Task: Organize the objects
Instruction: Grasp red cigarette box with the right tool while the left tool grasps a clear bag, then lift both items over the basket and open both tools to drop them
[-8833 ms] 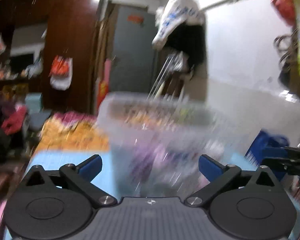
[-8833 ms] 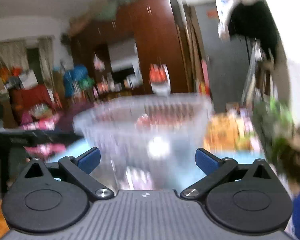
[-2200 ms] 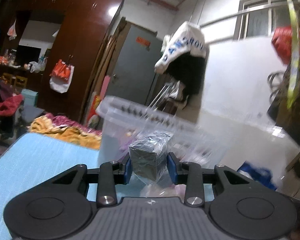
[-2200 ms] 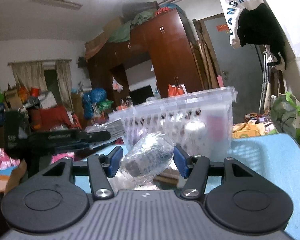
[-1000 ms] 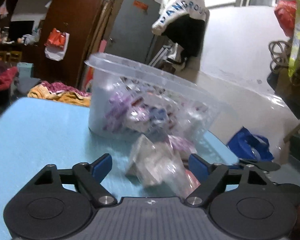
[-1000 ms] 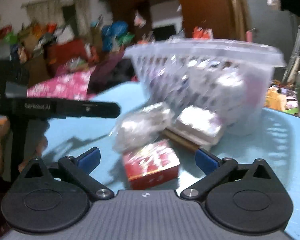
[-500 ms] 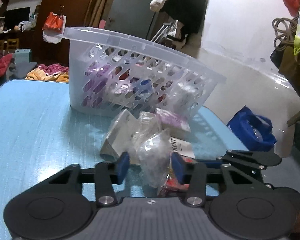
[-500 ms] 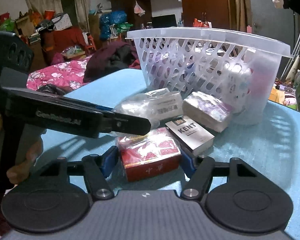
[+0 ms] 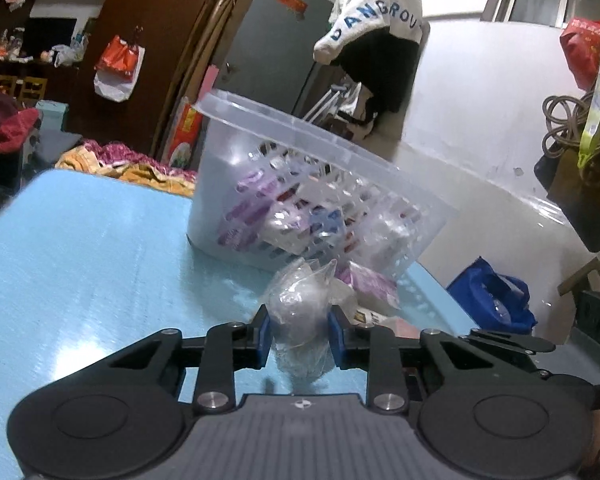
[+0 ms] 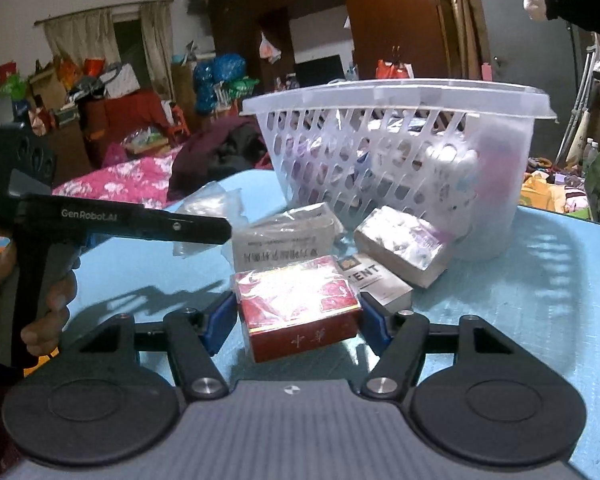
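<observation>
Your left gripper (image 9: 299, 334) has just closed its fingers on the clear bag (image 9: 300, 312) and your right gripper (image 10: 298, 320) pinches the red box (image 10: 298, 306) — each lifted for the basket (image 10: 400, 148).

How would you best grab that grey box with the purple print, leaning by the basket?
Probably across its two long side faces, coming from the front over the table. The grey and purple box lies tilted against the basket, so its back is blocked while its near end stands free beside the KENT pack.

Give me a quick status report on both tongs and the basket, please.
Left tongs shut on clear plastic packet. Right tongs clamped on red box. Basket upright, part filled. Three packs loose in front.
</observation>
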### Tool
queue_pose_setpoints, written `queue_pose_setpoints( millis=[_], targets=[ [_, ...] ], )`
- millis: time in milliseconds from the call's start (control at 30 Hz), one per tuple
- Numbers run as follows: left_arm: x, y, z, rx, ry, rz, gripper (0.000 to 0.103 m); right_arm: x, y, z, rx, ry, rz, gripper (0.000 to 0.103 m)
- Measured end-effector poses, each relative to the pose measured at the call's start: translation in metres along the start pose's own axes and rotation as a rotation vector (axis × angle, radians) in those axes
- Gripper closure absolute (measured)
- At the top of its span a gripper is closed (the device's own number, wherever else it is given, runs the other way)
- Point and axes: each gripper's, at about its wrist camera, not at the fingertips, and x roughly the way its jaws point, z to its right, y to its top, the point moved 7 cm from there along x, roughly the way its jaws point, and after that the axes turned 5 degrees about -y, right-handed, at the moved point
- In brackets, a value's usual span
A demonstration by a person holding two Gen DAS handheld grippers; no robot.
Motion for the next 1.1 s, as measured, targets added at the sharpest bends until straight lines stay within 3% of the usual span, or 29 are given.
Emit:
queue_pose_setpoints(
  millis=[233,400,833,1100],
  targets=[
    [-0.008,0.011,-0.008,0.057,0.075,0.095,0.070,-0.012,0.003,0.009,0.064,0.015,0.087,0.035],
    [-0.007,0.012,-0.010,0.060,0.053,0.103,0.070,-0.021,0.005,0.024,0.156,0.034,0.160,0.035],
    [-0.011,0.007,-0.004,0.117,0.051,0.114,0.070,-0.026,0.006,0.027,0.159,-0.011,0.205,0.035],
    [-0.015,0.007,-0.003,0.129,0.052,0.130,0.070,-0.041,0.006,0.027,0.152,-0.071,0.304,0.035]
  ],
)
